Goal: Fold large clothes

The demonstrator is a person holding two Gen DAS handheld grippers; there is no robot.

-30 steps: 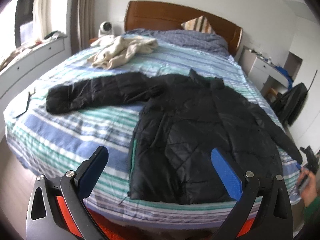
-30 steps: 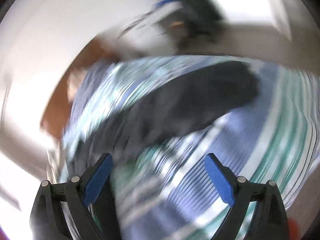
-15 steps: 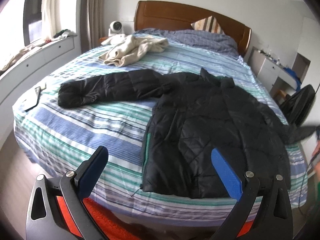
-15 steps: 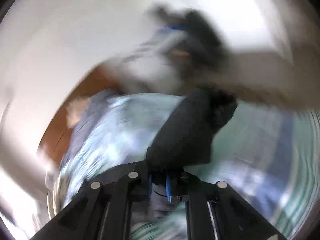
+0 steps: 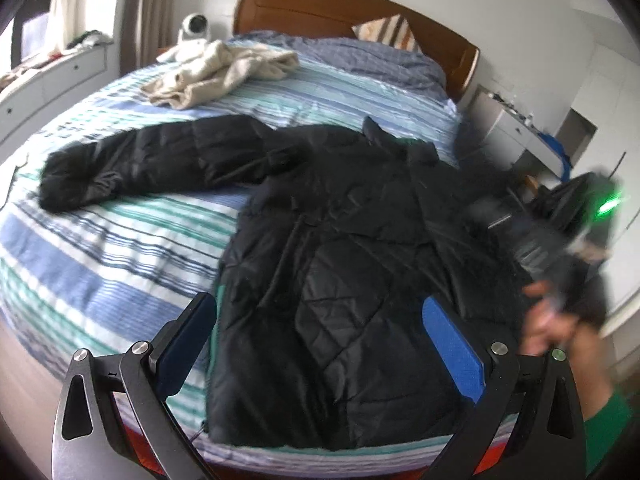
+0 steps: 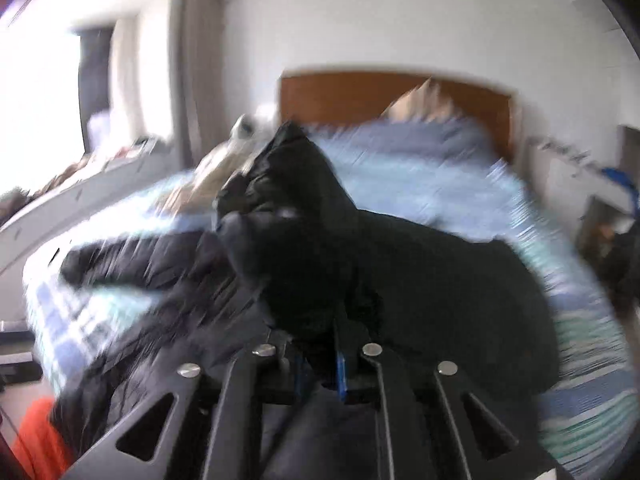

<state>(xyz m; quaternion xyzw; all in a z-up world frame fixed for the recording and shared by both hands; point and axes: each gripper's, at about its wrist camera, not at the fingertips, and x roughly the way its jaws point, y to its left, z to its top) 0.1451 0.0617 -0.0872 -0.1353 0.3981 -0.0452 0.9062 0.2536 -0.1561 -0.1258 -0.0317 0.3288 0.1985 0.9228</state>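
Observation:
A black quilted jacket point(image 5: 340, 260) lies front down on the striped bed point(image 5: 120, 240), its left sleeve point(image 5: 152, 164) stretched out to the left. My left gripper point(image 5: 320, 344) is open and empty, above the jacket's hem at the bed's foot. My right gripper point(image 6: 318, 364) is shut on the jacket's right sleeve point(image 6: 292, 220) and holds it lifted over the jacket body. It shows blurred at the right of the left wrist view point(image 5: 560, 248).
A beige garment point(image 5: 220, 72) is heaped near the pillows and wooden headboard point(image 5: 340, 12). A white cabinet point(image 5: 52, 76) runs along the left wall. A nightstand point(image 5: 516, 136) and dark bag stand right of the bed. An orange rug point(image 6: 36, 440) lies at the foot.
My right gripper closed on the right sleeve and swung it up and inward over the jacket. My left gripper moved closer to the jacket's hem, still open.

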